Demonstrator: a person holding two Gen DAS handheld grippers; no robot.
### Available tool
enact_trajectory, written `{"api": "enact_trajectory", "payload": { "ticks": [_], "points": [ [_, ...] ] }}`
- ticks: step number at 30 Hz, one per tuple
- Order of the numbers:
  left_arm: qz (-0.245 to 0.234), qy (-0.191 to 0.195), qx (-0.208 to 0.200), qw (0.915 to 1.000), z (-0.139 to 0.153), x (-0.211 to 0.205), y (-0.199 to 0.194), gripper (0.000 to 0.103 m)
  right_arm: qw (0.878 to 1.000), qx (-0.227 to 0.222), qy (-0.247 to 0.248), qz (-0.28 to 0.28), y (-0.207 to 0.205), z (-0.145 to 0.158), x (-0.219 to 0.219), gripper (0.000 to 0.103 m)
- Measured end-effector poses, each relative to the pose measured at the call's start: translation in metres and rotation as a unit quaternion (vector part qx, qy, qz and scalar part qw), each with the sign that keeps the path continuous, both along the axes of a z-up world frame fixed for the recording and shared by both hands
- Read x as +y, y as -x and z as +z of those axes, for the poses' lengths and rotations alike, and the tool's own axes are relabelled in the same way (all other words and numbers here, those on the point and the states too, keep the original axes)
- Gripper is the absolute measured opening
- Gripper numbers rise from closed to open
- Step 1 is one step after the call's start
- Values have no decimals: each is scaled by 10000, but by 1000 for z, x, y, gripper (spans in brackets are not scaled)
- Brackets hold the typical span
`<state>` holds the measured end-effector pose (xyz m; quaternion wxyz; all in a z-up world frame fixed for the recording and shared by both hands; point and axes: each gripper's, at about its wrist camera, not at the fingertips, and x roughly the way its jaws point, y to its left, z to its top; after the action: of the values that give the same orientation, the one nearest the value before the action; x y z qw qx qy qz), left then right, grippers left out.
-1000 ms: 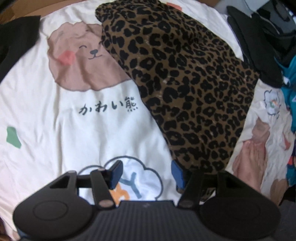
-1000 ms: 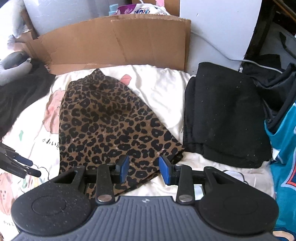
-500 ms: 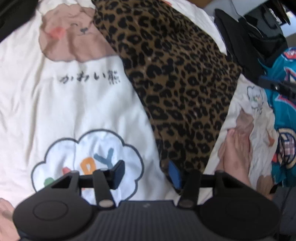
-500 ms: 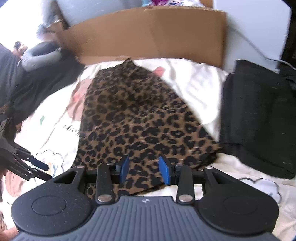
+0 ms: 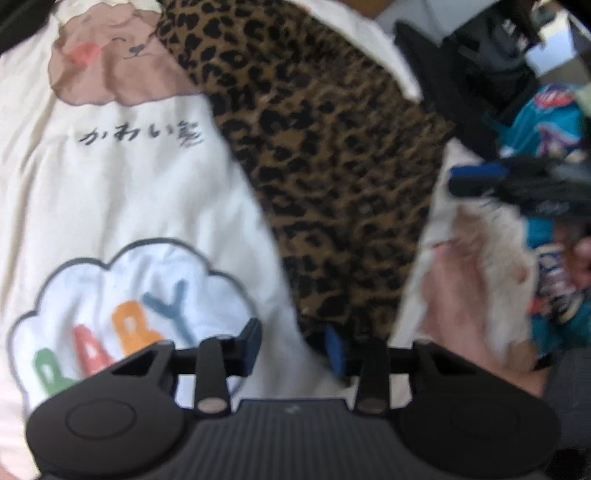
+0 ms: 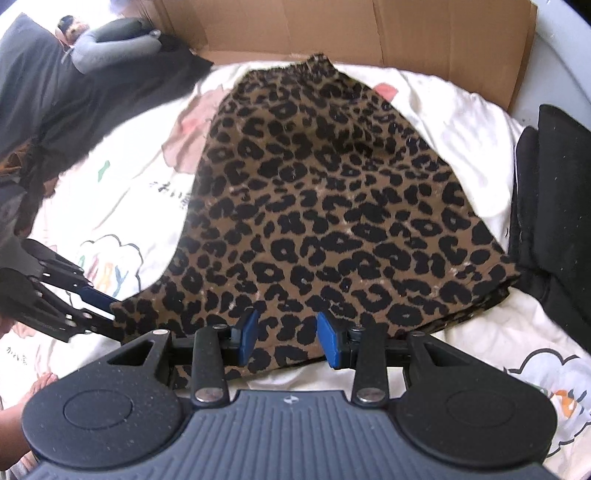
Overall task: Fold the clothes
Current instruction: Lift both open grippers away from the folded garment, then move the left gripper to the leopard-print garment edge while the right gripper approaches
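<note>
Showing 1 leopard skirt (image 6: 325, 206), 2 grippers (L (image 5: 291, 347) closing, R (image 6: 284, 336)).

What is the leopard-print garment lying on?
The leopard-print garment lies on a white cartoon-printed sheet; a bear print is partly covered by it. Anything else beneath it is hidden.

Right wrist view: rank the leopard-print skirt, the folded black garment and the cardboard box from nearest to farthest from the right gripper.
1. leopard-print skirt: its near hem lies directly under the right gripper, between the blue pads.
2. folded black garment: off to the right, beside the skirt's right corner.
3. cardboard box: at the far edge, beyond the skirt's waistband.
</note>
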<state>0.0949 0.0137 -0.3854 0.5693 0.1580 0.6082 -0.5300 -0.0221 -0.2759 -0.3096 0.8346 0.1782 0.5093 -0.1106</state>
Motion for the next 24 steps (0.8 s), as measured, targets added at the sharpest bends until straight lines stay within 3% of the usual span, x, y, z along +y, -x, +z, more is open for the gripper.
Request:
{"api": "enact_trajectory", "payload": {
  "ticks": [3, 9, 10, 12, 18, 22, 24],
  "points": [
    [167, 177, 7, 9997, 6, 4, 0, 40, 9999, 141, 3, -22, -4, -3, 2, 43],
    [342, 71, -31, 9994, -9, 0, -7, 37, 9996, 192, -102, -164, -9, -6, 0, 43],
    [341, 70, 1, 9994, -10, 0, -8, 34, 9995, 204, -119, -206, -10, -7, -1, 43],
    [374, 25, 79, 9993, -14, 1, -8, 5, 9992, 229, -154, -290, -11, -9, -3, 43],
    [734, -154, 299, 9967, -20, 18, -14, 3, 9964, 615, -89, -582, -7, -28, -16, 43],
    [788, -305, 428, 9955, -17, 29, -19, 5, 9938, 521, -220, -955, 7, -30, -29, 43],
    [959, -198, 465, 9941, -10, 36, -24, 22, 9929, 419, -253, -1085, 14, -27, -35, 43]
  ]
}}
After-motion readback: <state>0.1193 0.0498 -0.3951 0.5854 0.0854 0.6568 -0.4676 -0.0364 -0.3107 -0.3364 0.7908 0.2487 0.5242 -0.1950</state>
